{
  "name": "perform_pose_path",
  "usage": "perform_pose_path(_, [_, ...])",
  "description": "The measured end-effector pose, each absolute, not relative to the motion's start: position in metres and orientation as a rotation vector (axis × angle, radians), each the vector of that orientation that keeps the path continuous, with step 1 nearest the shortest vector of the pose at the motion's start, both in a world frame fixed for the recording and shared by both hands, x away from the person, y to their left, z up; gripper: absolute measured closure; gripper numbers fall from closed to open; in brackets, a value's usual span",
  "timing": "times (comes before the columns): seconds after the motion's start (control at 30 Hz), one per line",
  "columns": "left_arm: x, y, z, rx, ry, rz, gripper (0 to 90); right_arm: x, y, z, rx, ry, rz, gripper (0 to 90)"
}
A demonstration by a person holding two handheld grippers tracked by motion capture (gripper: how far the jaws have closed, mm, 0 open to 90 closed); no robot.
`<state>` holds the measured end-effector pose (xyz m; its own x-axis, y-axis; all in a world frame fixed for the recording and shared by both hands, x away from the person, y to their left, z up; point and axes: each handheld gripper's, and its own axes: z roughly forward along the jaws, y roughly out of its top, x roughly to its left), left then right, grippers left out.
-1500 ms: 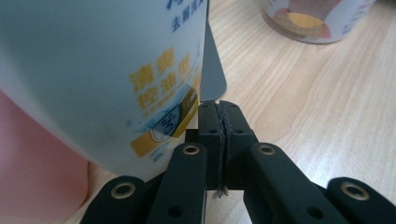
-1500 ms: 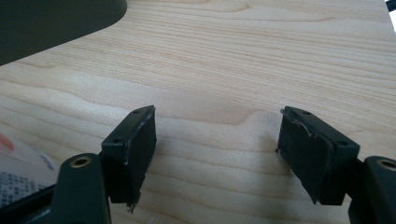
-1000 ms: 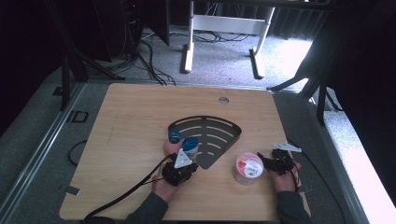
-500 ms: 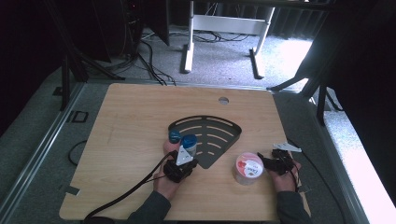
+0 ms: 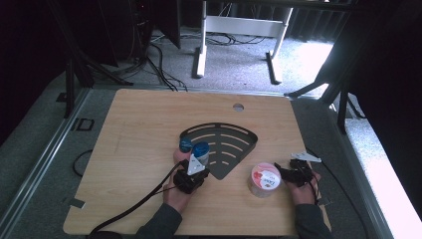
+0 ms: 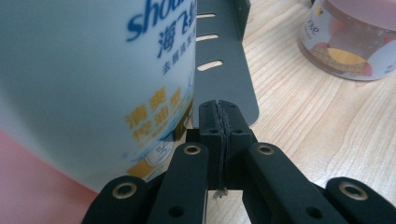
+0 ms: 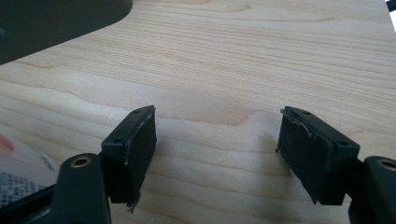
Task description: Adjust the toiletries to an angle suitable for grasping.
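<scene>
While the left gripper [image 6: 218, 122] rests with its ribbed black pads pressed flat together on nothing, a smooth white shampoo bottle [image 6: 88, 79] (blue-capped) stands just beside it at the slotted black fan-shaped tray [image 5: 234, 130]. Right gripper [image 7: 217, 149] gapes wide over bare grained wooden table [image 7: 261, 60], empty, the round pink-lidded jar [image 5: 263, 180] just beside it.

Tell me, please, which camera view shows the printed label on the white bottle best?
The left gripper view: the white bottle stands close beside the shut left gripper, so its blue and yellow print shows, though blurred. The high view shows the bottle small, mainly its blue cap. The right gripper view gives bare table.
</scene>
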<state>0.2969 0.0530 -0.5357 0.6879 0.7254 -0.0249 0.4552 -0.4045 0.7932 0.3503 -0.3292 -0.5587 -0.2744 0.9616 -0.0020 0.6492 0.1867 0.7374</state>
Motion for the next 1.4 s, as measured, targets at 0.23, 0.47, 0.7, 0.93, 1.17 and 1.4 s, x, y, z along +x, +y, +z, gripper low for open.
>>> perform_pose_path(0.23, [0.3,0.06,-0.535,2.062,0.941,0.426,89.2,0.35,-0.329,-0.559,1.507,1.997,0.877,27.6])
perform_pose_path(0.47, [0.305,0.068,-0.536,2.051,0.978,0.429,89.2,0.35,-0.329,-0.559,1.506,1.996,0.877,27.6])
perform_pose_path(0.7, [0.308,0.074,-0.537,2.049,1.0,0.428,88.8,0.35,-0.329,-0.559,1.508,1.995,0.877,28.0])
perform_pose_path(0.93, [0.307,0.077,-0.539,2.064,0.995,0.418,85.1,0.342,-0.328,-0.557,1.47,2.027,0.907,49.6])
perform_pose_path(1.17, [0.301,0.079,-0.541,2.114,0.938,0.425,83.1,0.327,-0.328,-0.548,1.438,2.095,0.997,79.6])
perform_pose_path(1.4, [0.299,0.082,-0.546,2.138,0.914,0.396,82.2,0.312,-0.326,-0.542,1.409,2.144,1.073,82.8])
